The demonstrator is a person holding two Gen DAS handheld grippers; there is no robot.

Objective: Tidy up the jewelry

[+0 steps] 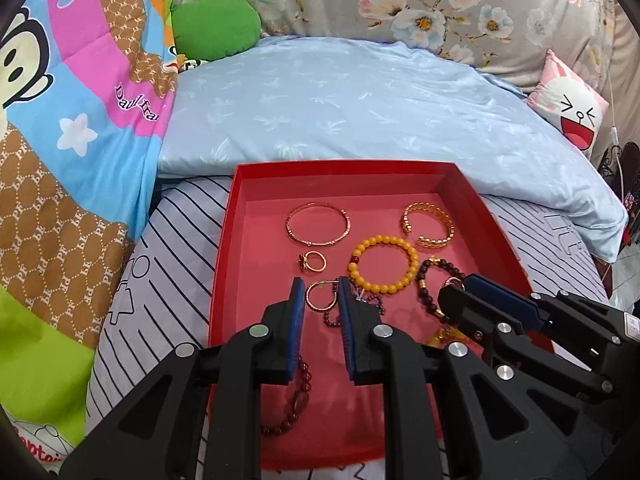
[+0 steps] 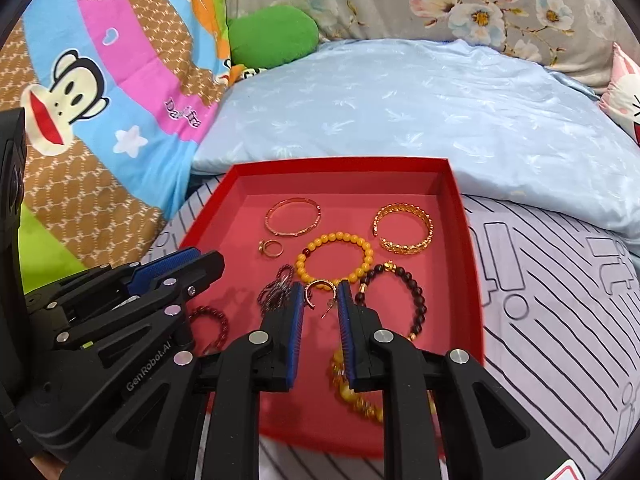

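Observation:
A red tray [image 1: 464, 184] [image 2: 454, 184] lies on the bed and holds jewelry: a thin gold bangle [image 1: 318, 223] [image 2: 293, 216], a wide gold cuff [image 1: 428, 225] [image 2: 403, 229], a yellow bead bracelet [image 1: 383, 264] [image 2: 335, 258], a gold ring [image 1: 313, 262] [image 2: 271, 248], a dark bead bracelet [image 1: 424, 284] [image 2: 412, 300] and a red bead bracelet [image 1: 294, 400] [image 2: 212, 326]. My left gripper [image 1: 319, 294] is open around a gold hoop earring [image 1: 320, 295]. My right gripper [image 2: 320, 296] is open around a second hoop earring [image 2: 319, 294]. Neither holds anything.
A light blue quilt [image 1: 340, 104] lies behind the tray. A cartoon blanket [image 1: 72, 128] is at the left. A green cushion [image 1: 216, 26] and floral pillows [image 1: 420, 4] sit at the back. The tray rests on a striped sheet [image 2: 552, 320].

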